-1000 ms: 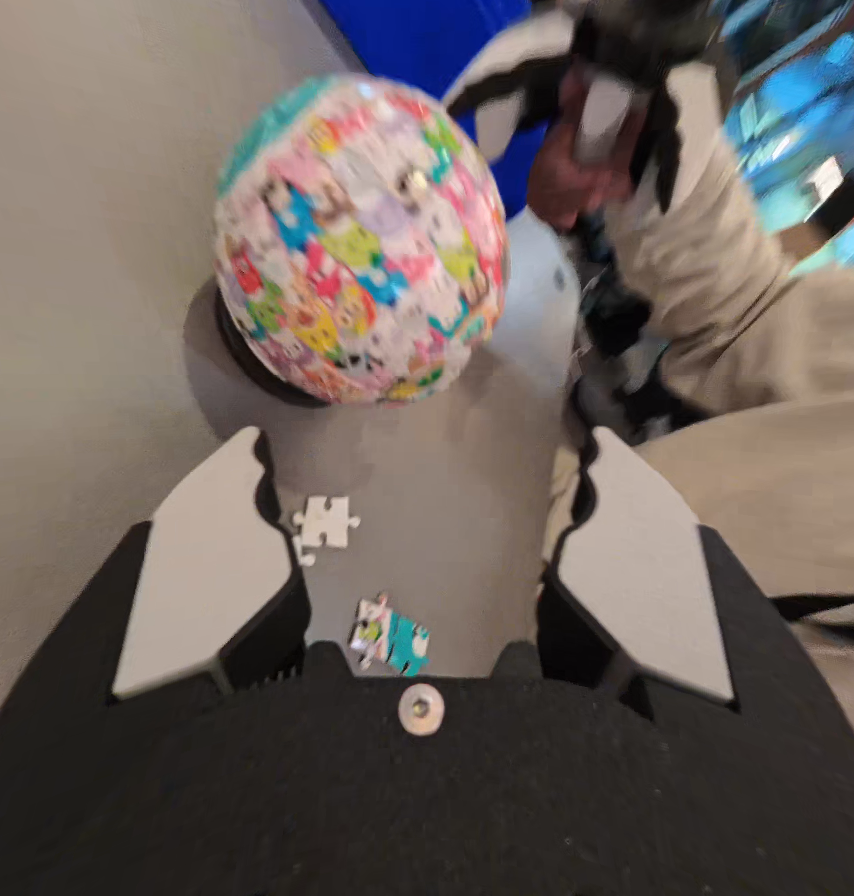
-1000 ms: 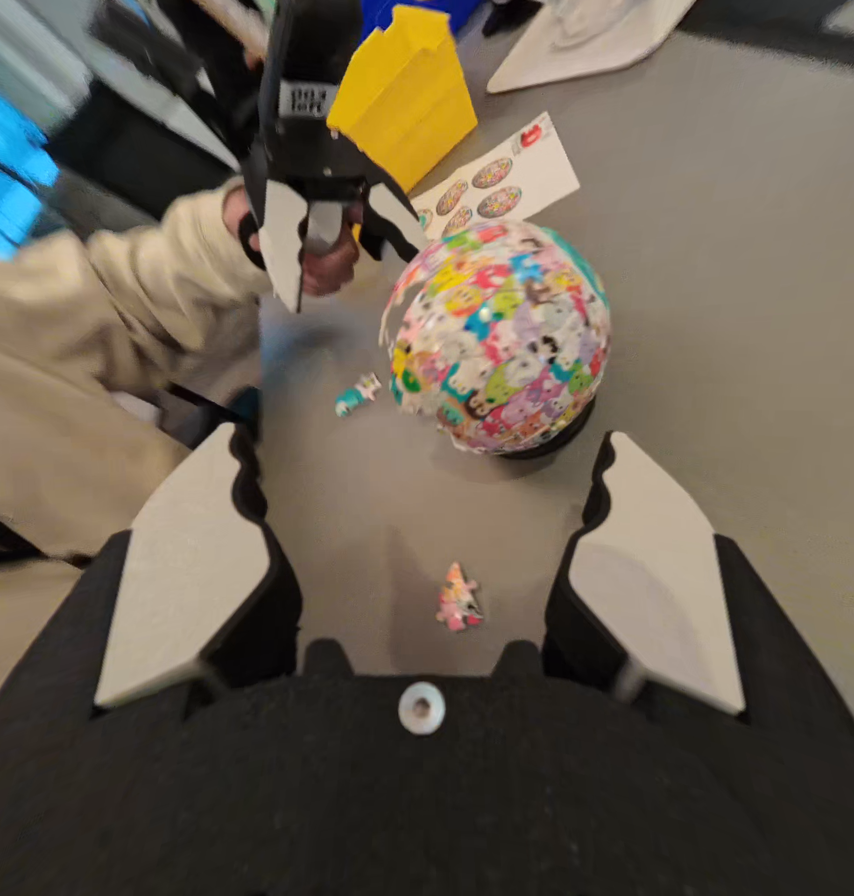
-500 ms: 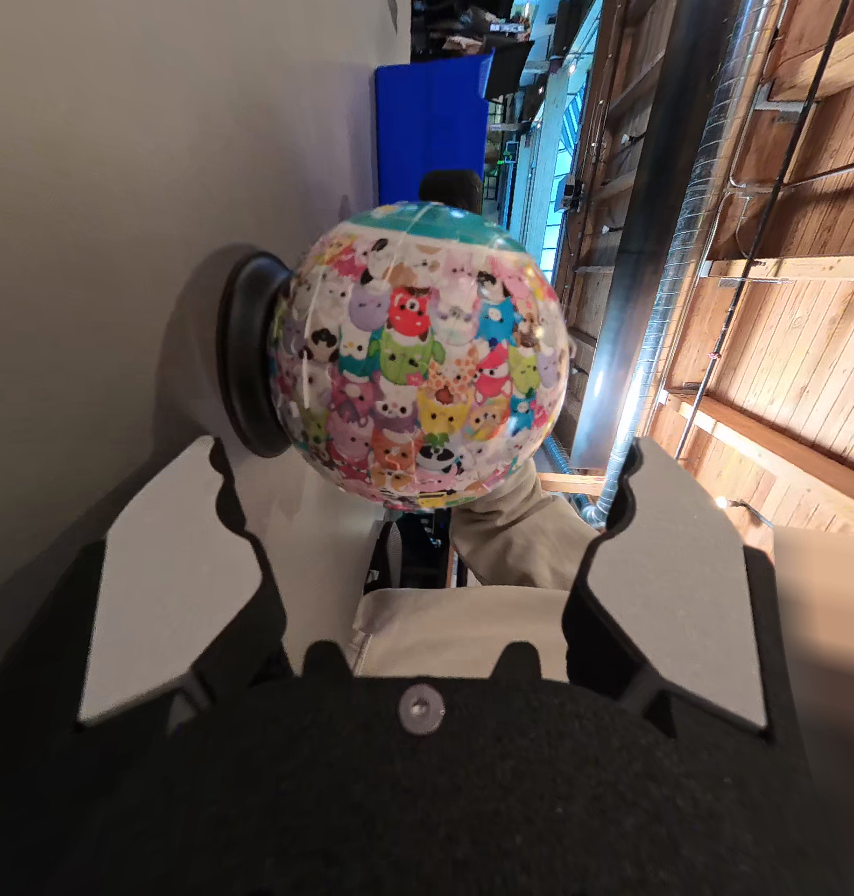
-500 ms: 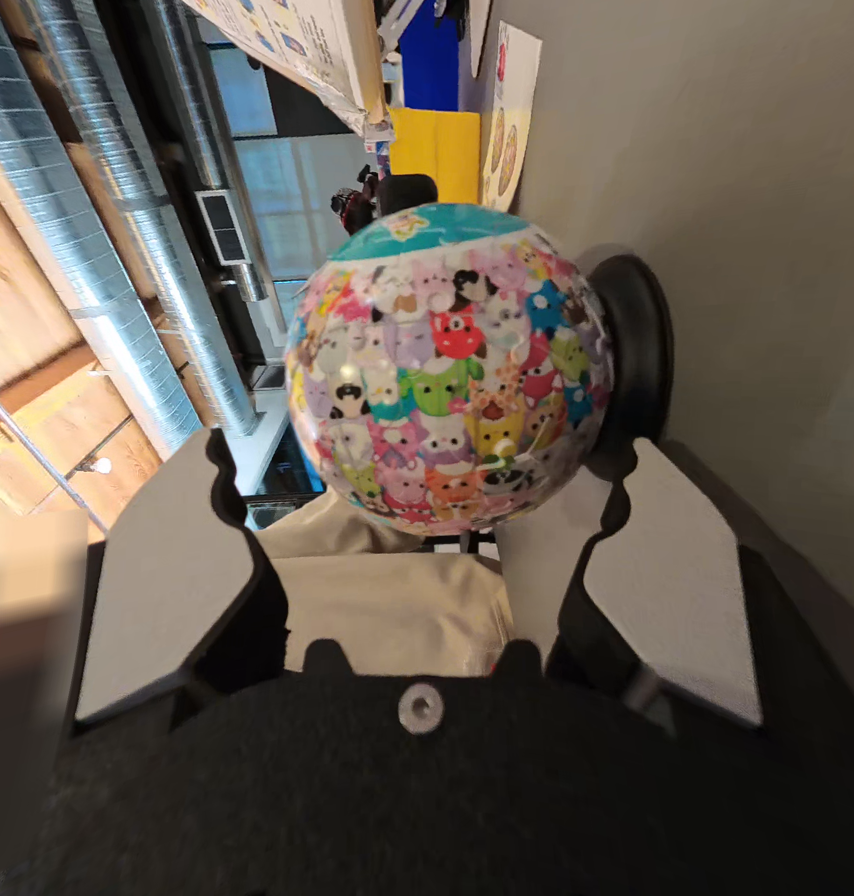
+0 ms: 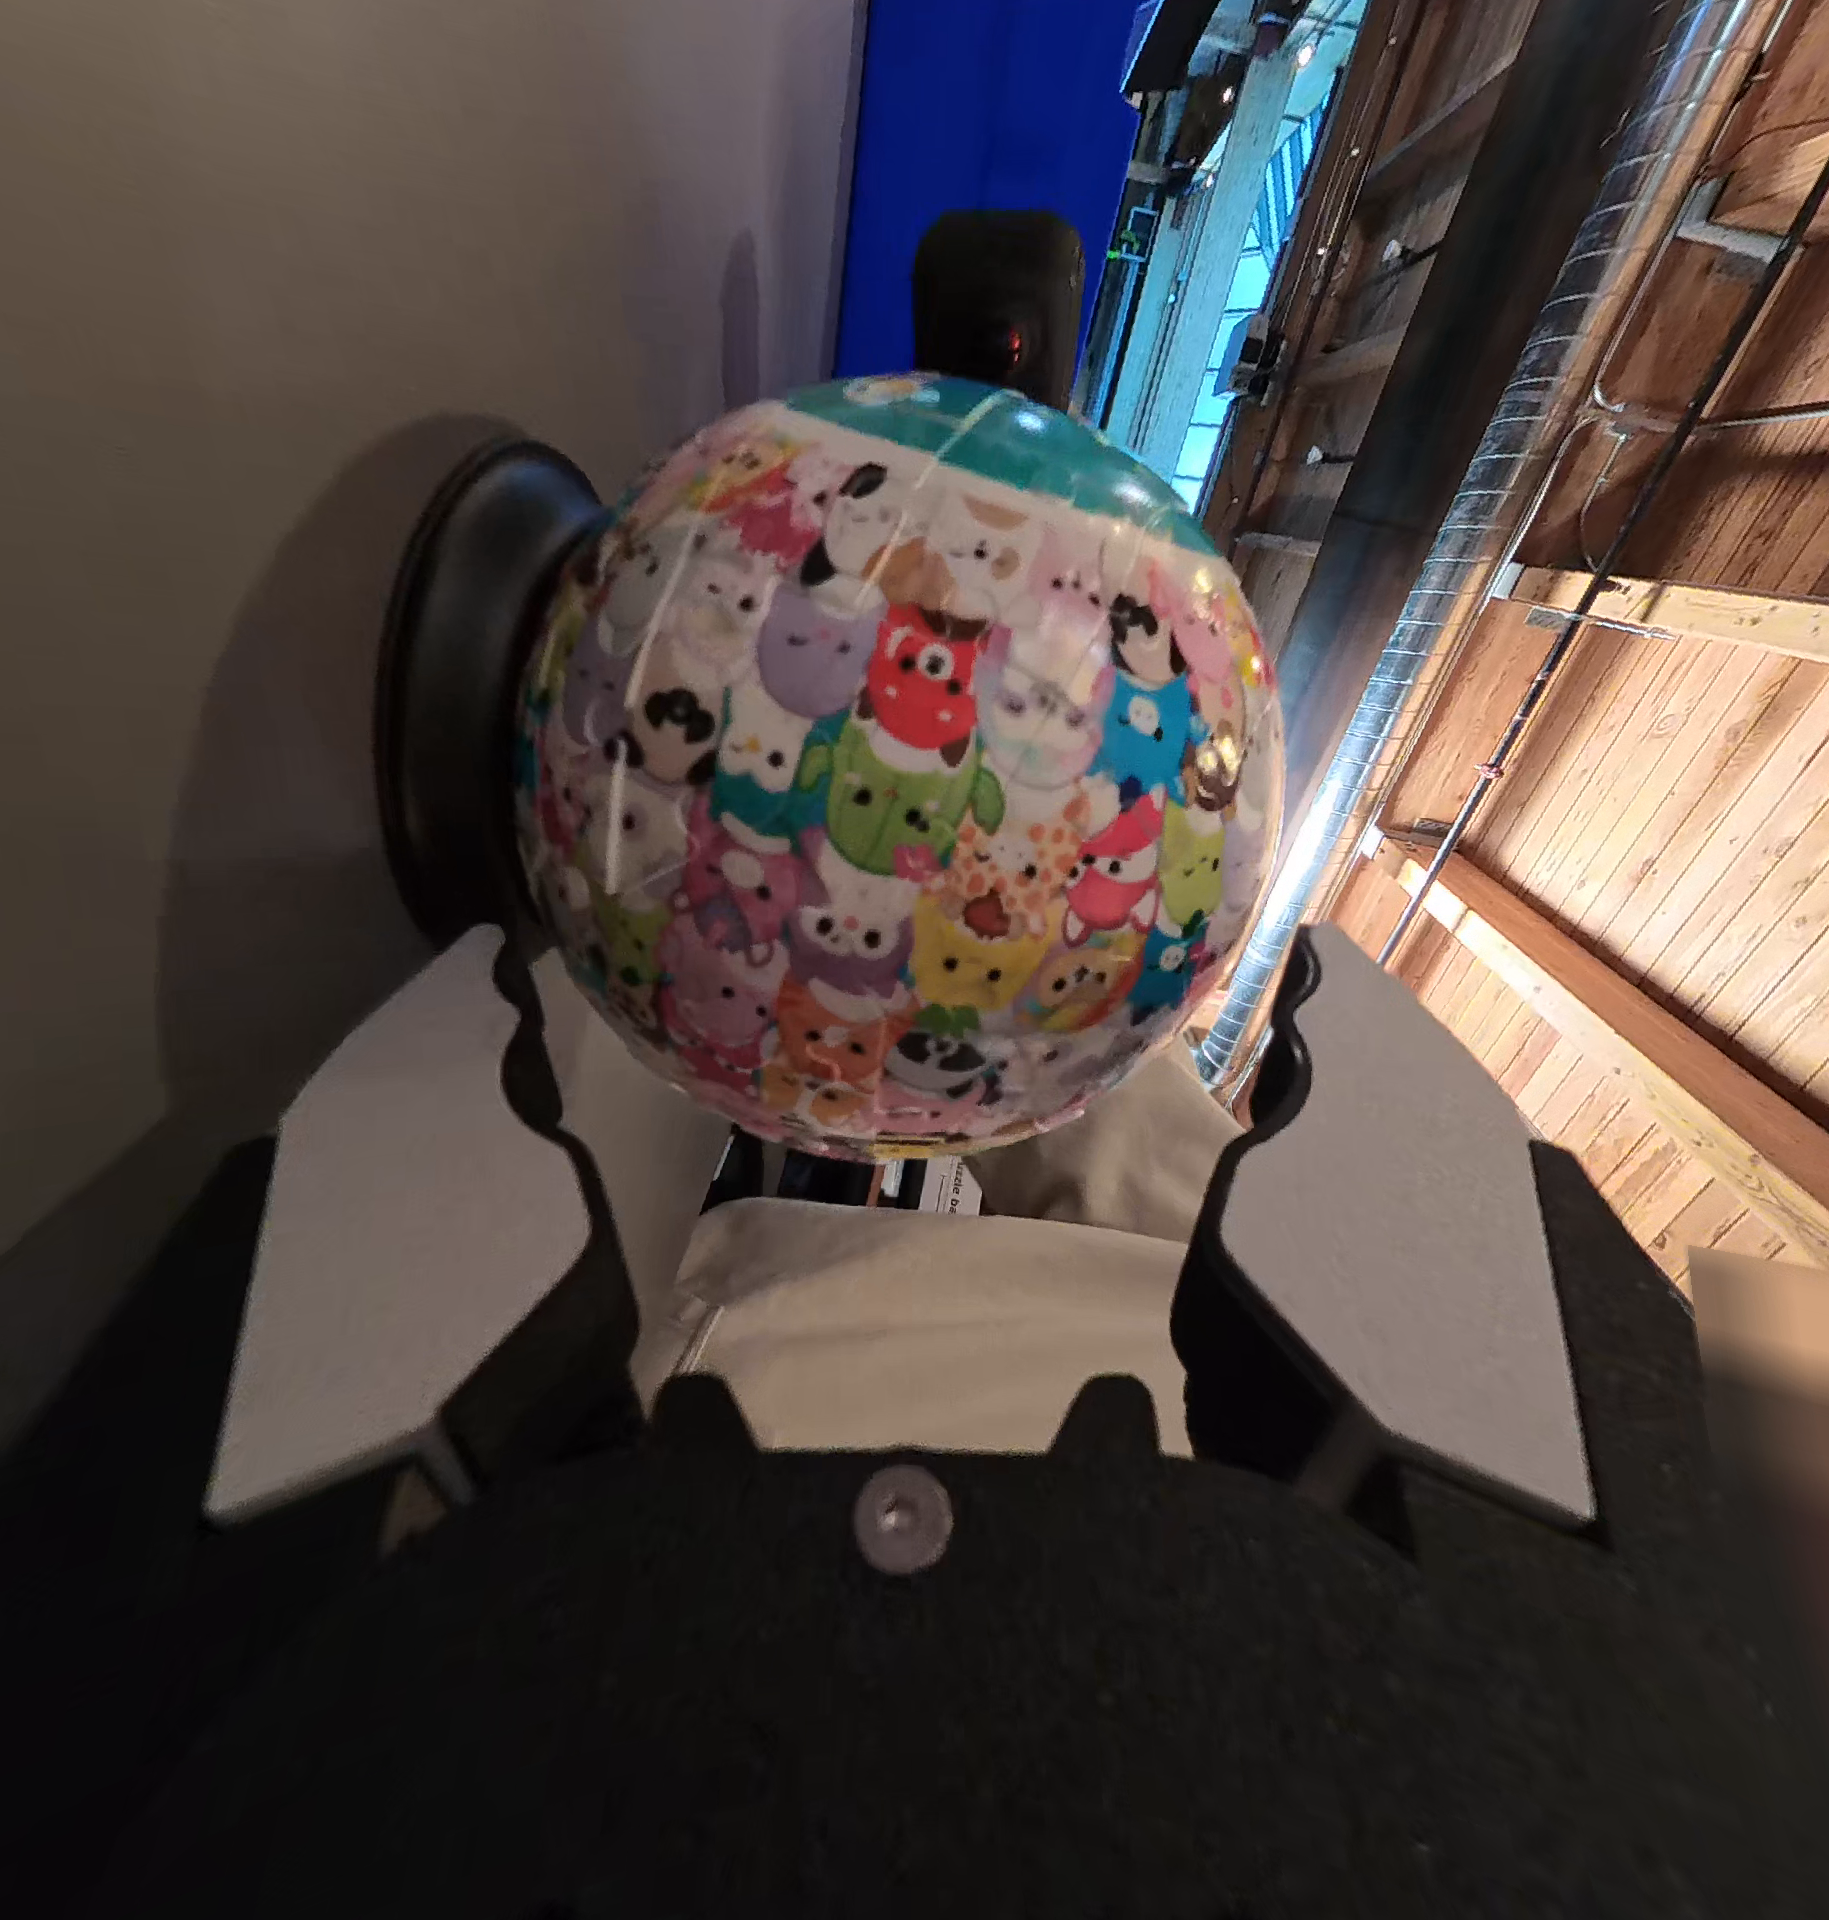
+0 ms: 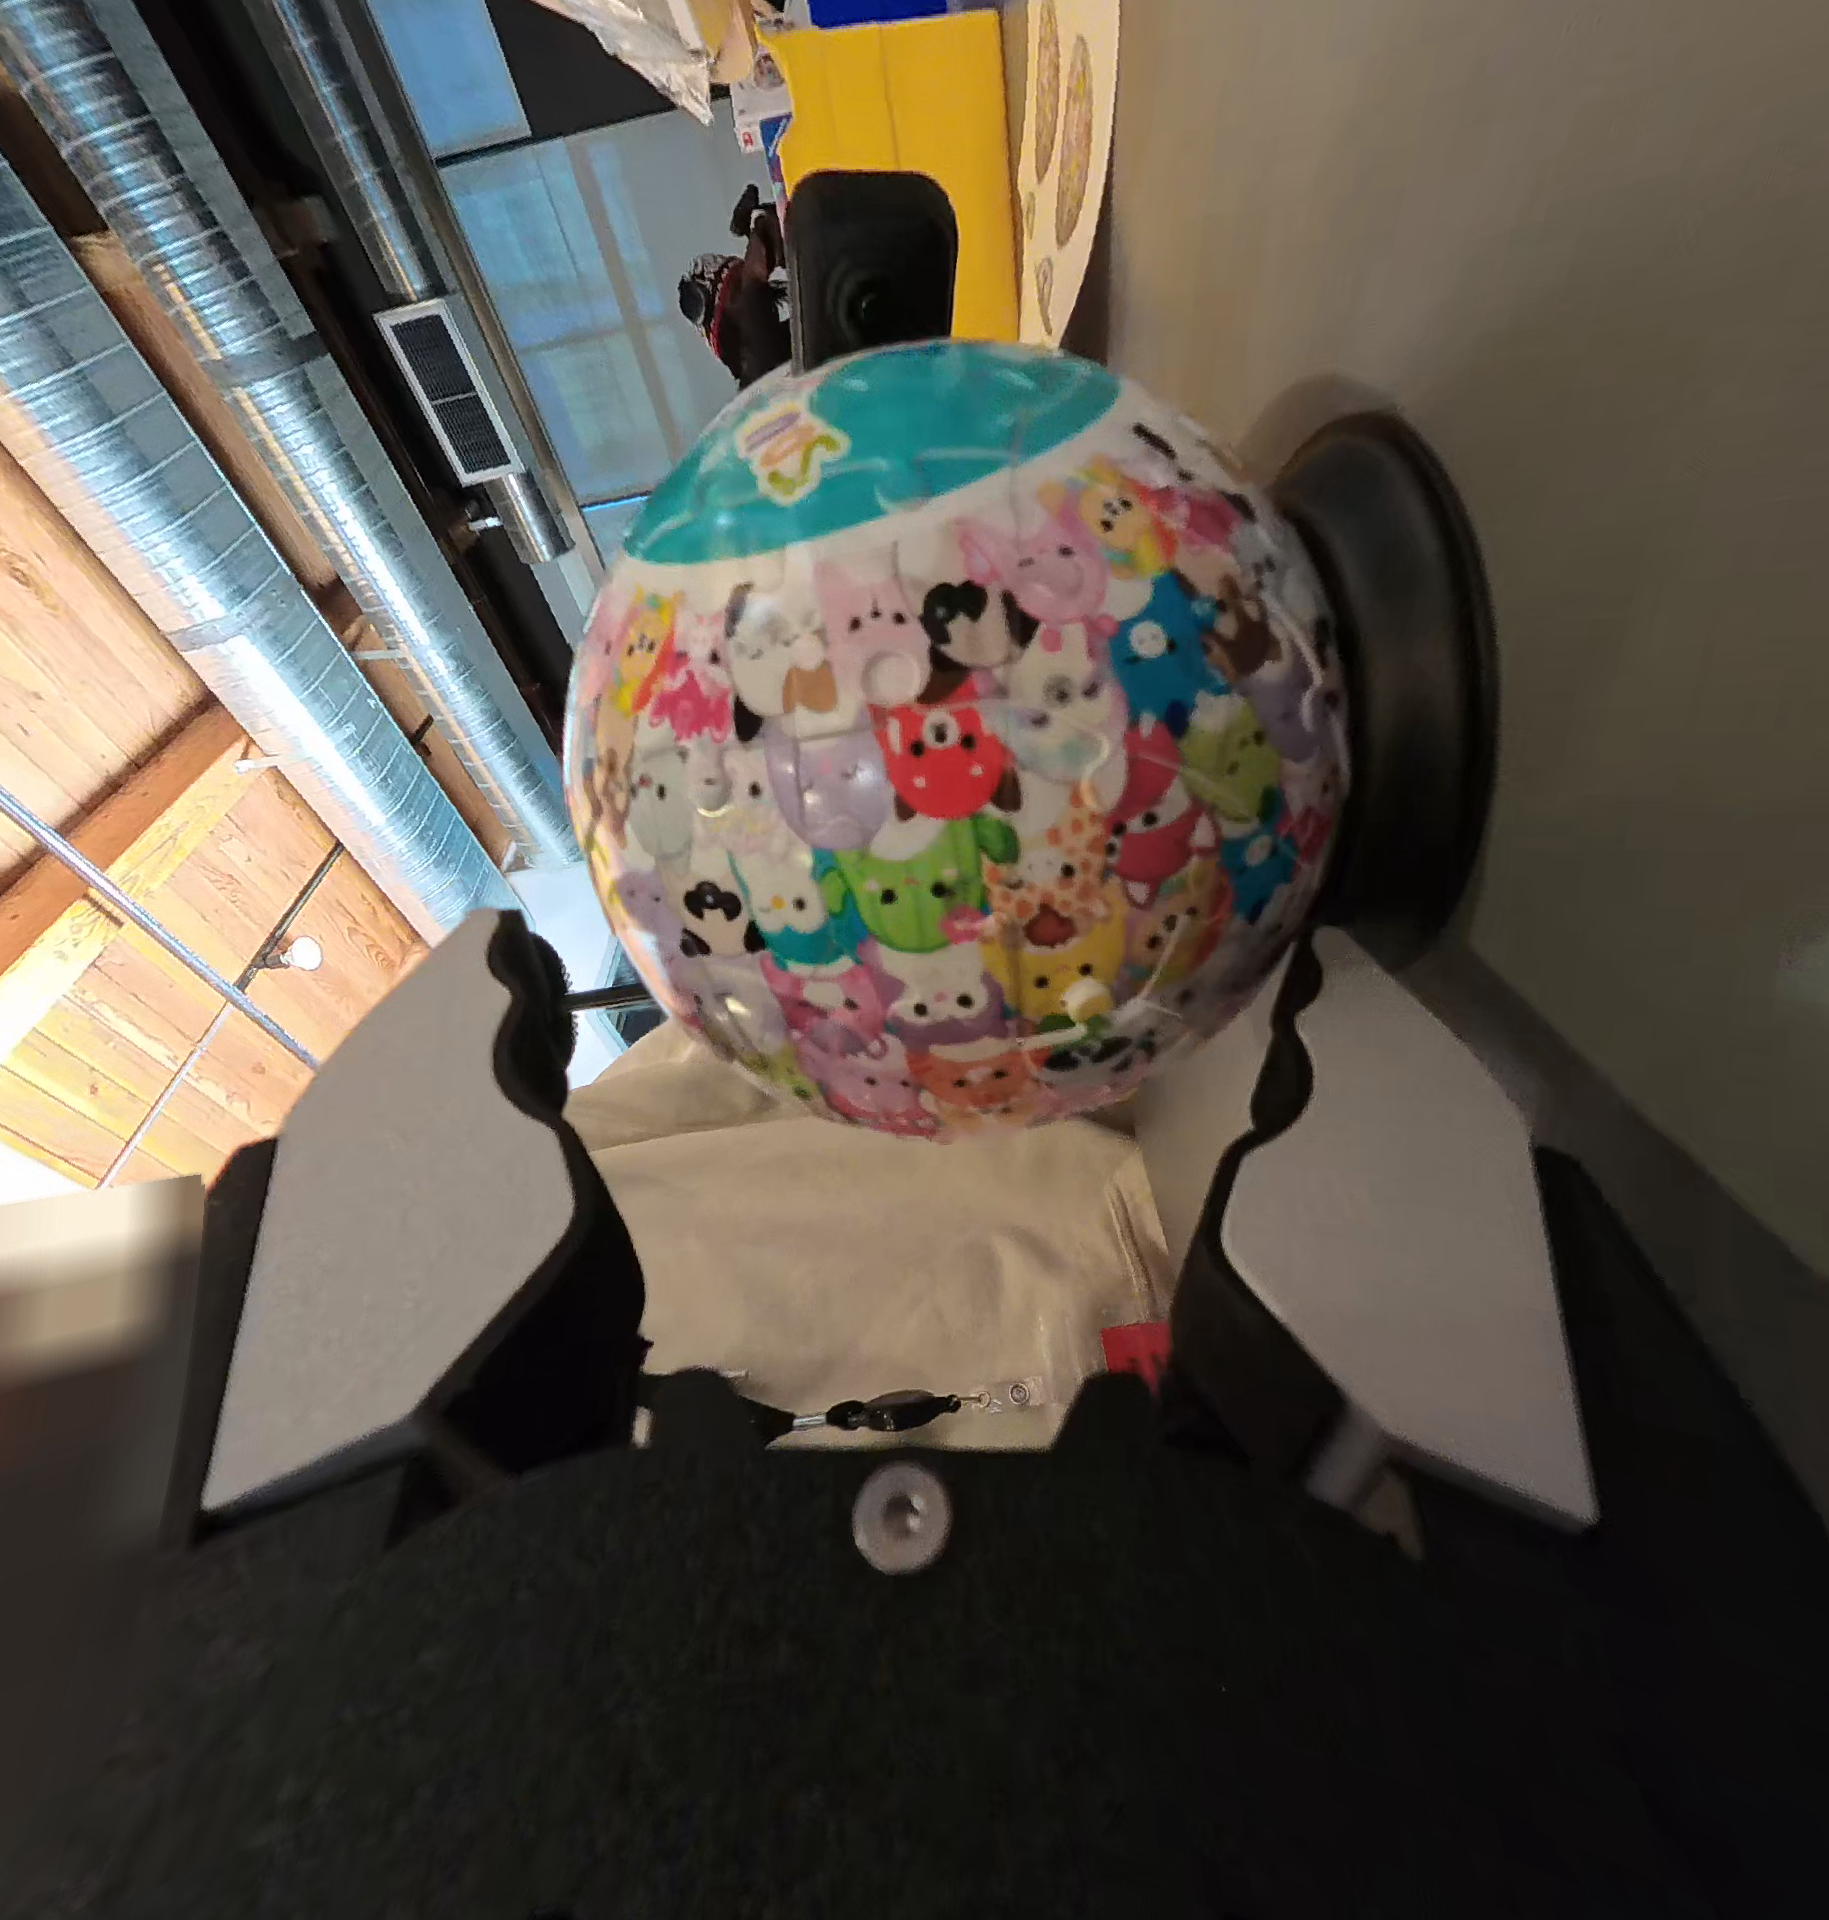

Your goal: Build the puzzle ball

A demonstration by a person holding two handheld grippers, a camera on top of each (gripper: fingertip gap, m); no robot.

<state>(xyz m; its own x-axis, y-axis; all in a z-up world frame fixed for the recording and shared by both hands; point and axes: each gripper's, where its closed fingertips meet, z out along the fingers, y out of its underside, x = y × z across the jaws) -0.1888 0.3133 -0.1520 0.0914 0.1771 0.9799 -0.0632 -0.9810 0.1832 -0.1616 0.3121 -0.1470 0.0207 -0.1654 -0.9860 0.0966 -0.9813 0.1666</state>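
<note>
— Grey, smooth tabletop (image 5: 214, 312) fills one side of both wrist views, since both cameras are rolled on their sides; wooden plank ceiling (image 5: 1668, 779) and ribbed silver ducting (image 6: 214, 436) fill the other. What sits nearest each lens?

— Each view's own tool. The left gripper (image 5: 905, 997) has two flat, pale grey fingers with wavy black inner edges on a fuzzy black body, spread wide and grasping nothing. The right gripper (image 6: 905, 987) is built the same and is likewise spread apart and empty. Between the fingers in both views lies cream cloth (image 5: 941, 1309), softly creased; in the right view a small metal clip (image 6: 889, 1408) lies on it.

— And the task's thing?

— One puzzle ball (image 5: 899, 769), glossy and round, just past the fingertips of both grippers and touched by neither. Its curved pieces carry crowded cartoon animals in pink, green, red, blue and purple, with a plain teal cap (image 6: 868, 436) at the far end. It rests on one round black stand (image 5: 453, 686) set on the tabletop.

— Anything beyond?

— One rounded black device (image 6: 874, 270) shows behind the ball in each view. Farther off are a blue panel (image 5: 983, 156) in the left view and a yellow box (image 6: 910, 104) with a printed sheet (image 6: 1061, 156) in the right.
</note>
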